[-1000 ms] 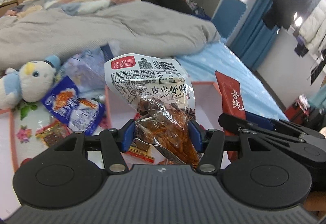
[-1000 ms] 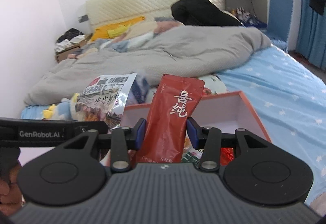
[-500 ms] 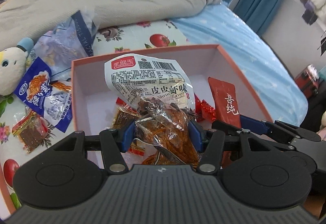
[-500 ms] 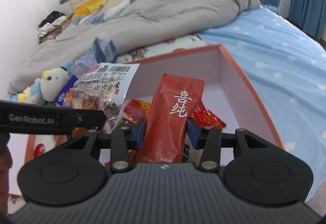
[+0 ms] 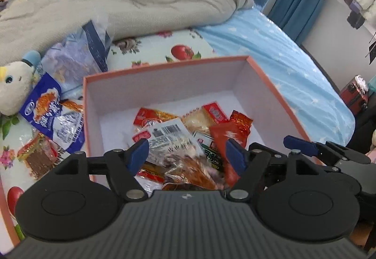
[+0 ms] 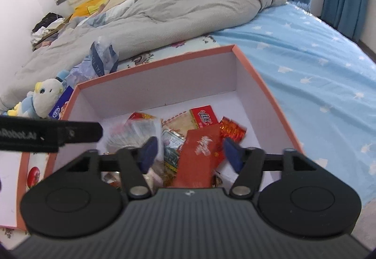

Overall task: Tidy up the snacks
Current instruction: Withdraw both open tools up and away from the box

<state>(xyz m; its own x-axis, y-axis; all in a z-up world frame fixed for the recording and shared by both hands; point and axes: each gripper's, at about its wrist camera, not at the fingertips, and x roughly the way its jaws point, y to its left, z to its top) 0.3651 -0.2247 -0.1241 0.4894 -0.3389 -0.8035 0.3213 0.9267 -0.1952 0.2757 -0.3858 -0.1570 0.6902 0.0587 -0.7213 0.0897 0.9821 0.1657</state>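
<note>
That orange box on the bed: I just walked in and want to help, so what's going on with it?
A person with a gripper in each hand is sorting snacks into the orange box. Both sets of jaws are opening over it: the left gripper is letting go of a clear barcoded snack bag, the right gripper a red packet. More snacks, such as a blue packet, lie outside beside a plush toy.

The clear crinkly snack bag with a barcode (image 5: 172, 141) was blurry, and the big black tool hid its bottom. The long red packet with white letters (image 6: 199, 155) was blurry too. The white toy bird (image 5: 11, 92) was cut off at the side.
</note>
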